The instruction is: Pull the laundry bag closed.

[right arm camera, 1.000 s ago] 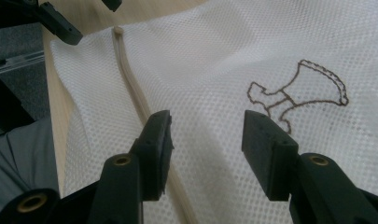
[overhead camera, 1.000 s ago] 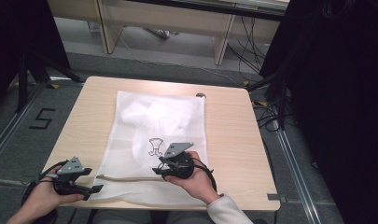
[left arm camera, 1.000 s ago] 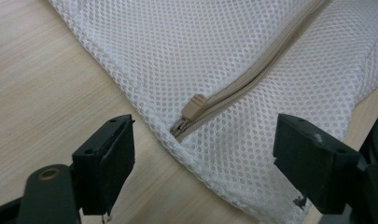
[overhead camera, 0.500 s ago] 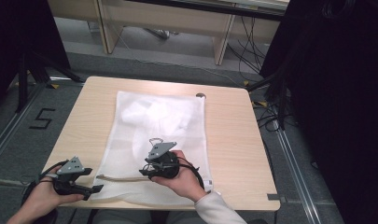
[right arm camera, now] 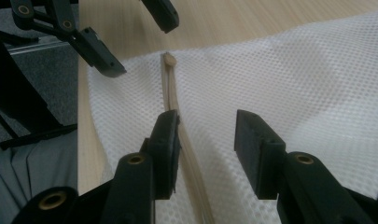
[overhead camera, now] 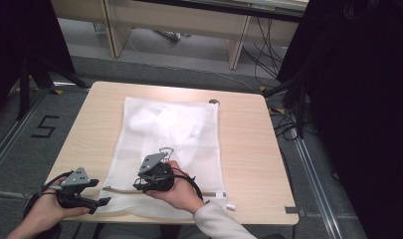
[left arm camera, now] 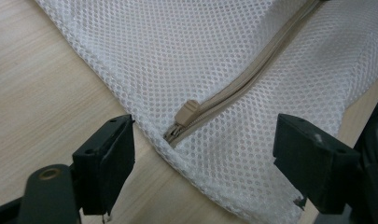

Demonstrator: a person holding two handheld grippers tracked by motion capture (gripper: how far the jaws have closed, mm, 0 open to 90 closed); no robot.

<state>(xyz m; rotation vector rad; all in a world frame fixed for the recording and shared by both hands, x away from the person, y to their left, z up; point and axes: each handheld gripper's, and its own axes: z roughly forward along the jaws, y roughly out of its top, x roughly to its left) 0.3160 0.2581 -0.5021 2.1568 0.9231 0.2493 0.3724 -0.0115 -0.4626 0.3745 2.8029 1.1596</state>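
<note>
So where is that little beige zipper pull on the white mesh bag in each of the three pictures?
High view: the zipper pull sits at the left end of the beige zipper, near the table's front edge, between the two tools.
Left gripper view: centre, between the jaws.
Right gripper view: upper left, at the zipper's far end.
Shared landmark: the beige zipper across the mesh bag.

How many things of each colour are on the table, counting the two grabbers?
White: 1, the mesh laundry bag
Beige: 1, the zipper sewn into that bag
Black: 2, the left gripper and the right gripper
Total: 4
</note>
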